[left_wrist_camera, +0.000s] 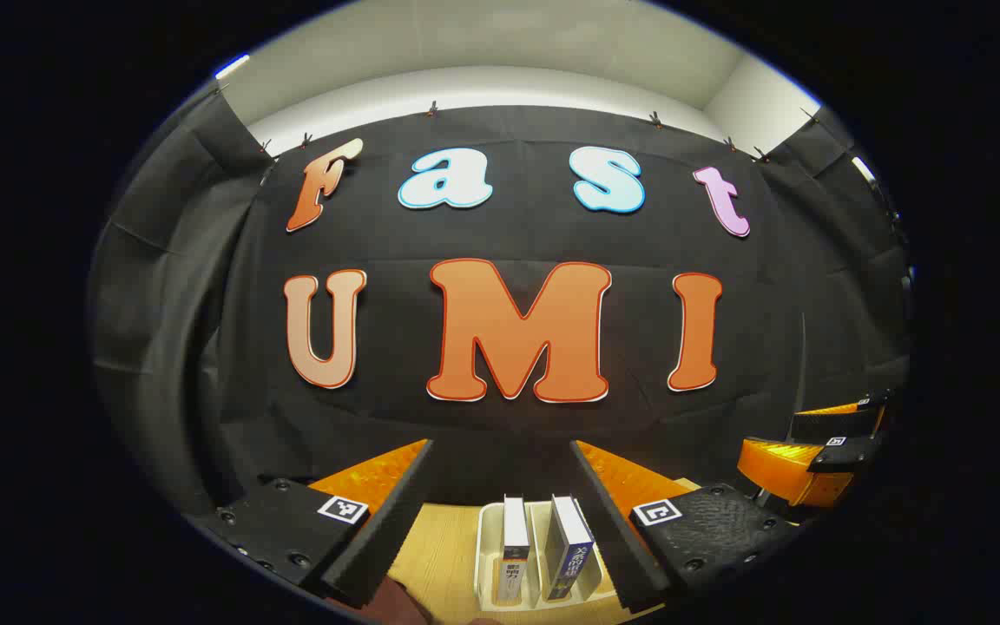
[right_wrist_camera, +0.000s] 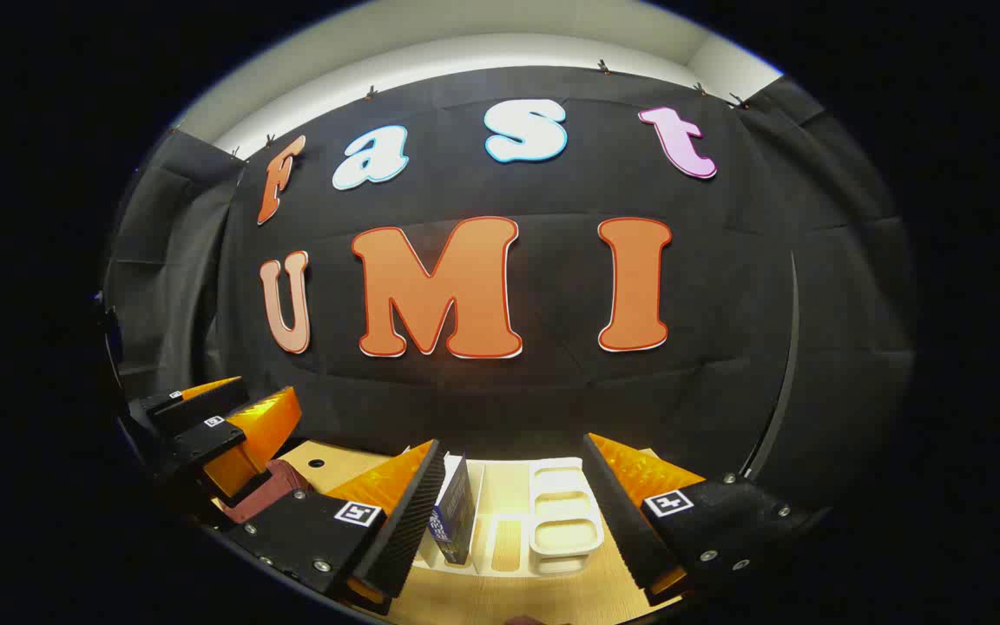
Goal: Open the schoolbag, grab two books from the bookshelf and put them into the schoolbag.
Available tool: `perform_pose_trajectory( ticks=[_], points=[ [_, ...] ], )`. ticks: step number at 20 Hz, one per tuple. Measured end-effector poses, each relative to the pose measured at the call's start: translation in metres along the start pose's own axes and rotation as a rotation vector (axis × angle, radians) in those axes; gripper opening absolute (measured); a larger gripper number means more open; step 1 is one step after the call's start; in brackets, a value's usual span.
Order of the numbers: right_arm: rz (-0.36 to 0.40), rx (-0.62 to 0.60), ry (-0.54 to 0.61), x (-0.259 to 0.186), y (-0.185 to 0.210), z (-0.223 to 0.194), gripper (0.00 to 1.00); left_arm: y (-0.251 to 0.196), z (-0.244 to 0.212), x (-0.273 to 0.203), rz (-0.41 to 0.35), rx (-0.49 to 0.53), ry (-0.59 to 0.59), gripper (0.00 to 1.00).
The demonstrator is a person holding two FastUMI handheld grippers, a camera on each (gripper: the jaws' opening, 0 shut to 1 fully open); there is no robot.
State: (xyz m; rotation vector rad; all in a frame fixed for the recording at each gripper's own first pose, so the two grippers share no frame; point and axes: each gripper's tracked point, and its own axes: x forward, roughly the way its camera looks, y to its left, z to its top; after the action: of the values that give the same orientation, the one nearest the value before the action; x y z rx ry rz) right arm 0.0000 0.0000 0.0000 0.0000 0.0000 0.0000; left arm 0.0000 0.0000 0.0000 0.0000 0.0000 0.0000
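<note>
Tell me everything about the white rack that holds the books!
The white rack looks like smooth plastic and sits on a light wooden table. Thin walls split it into narrow slots. In the left gripper view, two books stand upright in neighbouring slots, spines up. In the right gripper view its right-hand slots are empty and a dark blue book stands at its left end. Both grippers hang open above it; neither touches it.

Black-draped recording booth [left_wrist_camera: 205,286]
</note>
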Motion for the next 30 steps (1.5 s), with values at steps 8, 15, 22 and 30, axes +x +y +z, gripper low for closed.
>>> perform_pose_trajectory(
  ticks=[8,15,22,30],
  points=[
    [0.035,-0.009,0.007,0.004,0.01,-0.002,0.94,0.009,-0.001,0.001,0.024,0.021,0.001,0.94],
    [0.047,-0.02,0.017,0.008,0.013,-0.005,0.94,0.015,-0.011,0.003,0.035,0.014,0.029,0.95],
    [0.043,-0.022,0.023,0.01,0.013,-0.008,0.94,0.019,-0.012,0.006,0.045,0.021,0.029,0.95],
    [0.042,-0.021,0.034,0.011,0.014,-0.013,0.94,0.029,-0.016,0.006,0.067,0.029,0.042,0.95]
  ],
)
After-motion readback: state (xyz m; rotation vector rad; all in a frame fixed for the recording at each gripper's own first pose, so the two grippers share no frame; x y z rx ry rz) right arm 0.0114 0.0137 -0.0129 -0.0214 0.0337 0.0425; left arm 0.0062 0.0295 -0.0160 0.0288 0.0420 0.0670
